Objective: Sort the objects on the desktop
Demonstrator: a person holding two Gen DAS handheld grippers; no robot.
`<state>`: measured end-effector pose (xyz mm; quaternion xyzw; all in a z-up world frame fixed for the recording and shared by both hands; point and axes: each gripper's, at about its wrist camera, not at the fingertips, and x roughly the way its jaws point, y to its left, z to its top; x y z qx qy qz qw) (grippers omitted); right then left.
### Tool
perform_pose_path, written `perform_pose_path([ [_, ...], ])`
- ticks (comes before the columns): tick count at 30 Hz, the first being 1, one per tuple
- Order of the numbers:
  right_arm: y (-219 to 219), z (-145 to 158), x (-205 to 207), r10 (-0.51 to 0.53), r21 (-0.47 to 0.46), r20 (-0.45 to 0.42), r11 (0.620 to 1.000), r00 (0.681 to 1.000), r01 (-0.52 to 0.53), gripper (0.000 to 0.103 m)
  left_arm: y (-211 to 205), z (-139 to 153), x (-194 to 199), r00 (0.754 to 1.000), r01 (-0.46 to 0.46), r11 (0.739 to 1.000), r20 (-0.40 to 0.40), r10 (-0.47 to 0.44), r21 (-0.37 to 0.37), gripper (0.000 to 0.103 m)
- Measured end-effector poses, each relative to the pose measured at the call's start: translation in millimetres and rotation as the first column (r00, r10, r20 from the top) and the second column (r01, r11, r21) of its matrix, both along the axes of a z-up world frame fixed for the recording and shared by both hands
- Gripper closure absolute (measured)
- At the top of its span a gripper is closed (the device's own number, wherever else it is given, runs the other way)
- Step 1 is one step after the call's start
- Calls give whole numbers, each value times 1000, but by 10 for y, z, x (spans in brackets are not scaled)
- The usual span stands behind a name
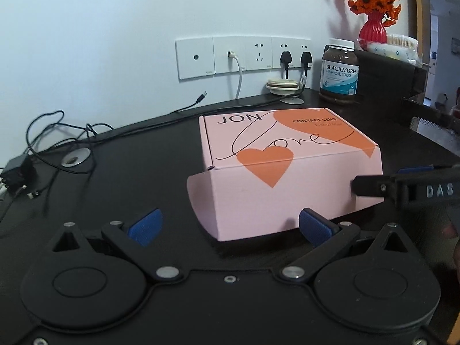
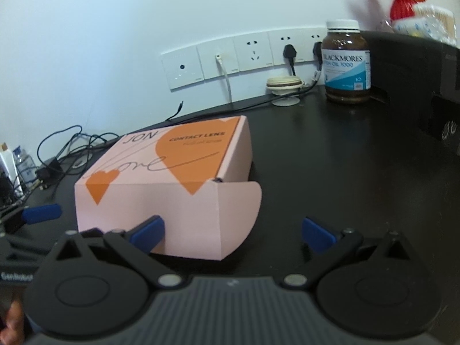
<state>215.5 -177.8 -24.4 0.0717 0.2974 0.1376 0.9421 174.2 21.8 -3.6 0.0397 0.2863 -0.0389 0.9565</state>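
A pink cardboard box (image 1: 276, 172) printed with orange hearts and "CONTACT LENS" rests on the black desk (image 1: 138, 172). Its side flaps stick out at the near corners. My left gripper (image 1: 230, 227) is open just in front of the box's near left corner, its right blue fingertip (image 1: 314, 227) close to the front face. In the right wrist view the same box (image 2: 172, 189) lies ahead and left. My right gripper (image 2: 233, 230) is open at the box's near right corner, its left fingertip (image 2: 149, 231) by the front face. The right gripper's finger (image 1: 373, 185) reaches across the box's right end.
A brown fish oil bottle (image 1: 340, 70) stands at the back right beside a black unit (image 1: 385, 72) carrying a red vase of orange flowers (image 1: 372, 8). Wall sockets (image 1: 244, 54), plugs, loose cables (image 1: 57, 132) and a power adapter (image 1: 15, 172) crowd the back left.
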Motion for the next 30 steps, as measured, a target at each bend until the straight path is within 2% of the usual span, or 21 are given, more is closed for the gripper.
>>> perform_pose_path([
  [8,-30,17,-58,-26,1,15,1000,1000,26,1,49,0,-120,1000,-1,1000,-14,1,-13,0],
  [17,-48,29,-282,-47,-27,27,999,999,48,1,-93,24,-225,999,34,998,34,-36,58,0],
  [24,-85,36,-489,-63,-40,7,997,998,64,1,-120,43,-283,998,53,998,36,-54,21,0],
  [30,-94,50,-558,-57,-45,2,997,998,57,1,-195,65,-330,998,24,998,57,-28,65,0],
])
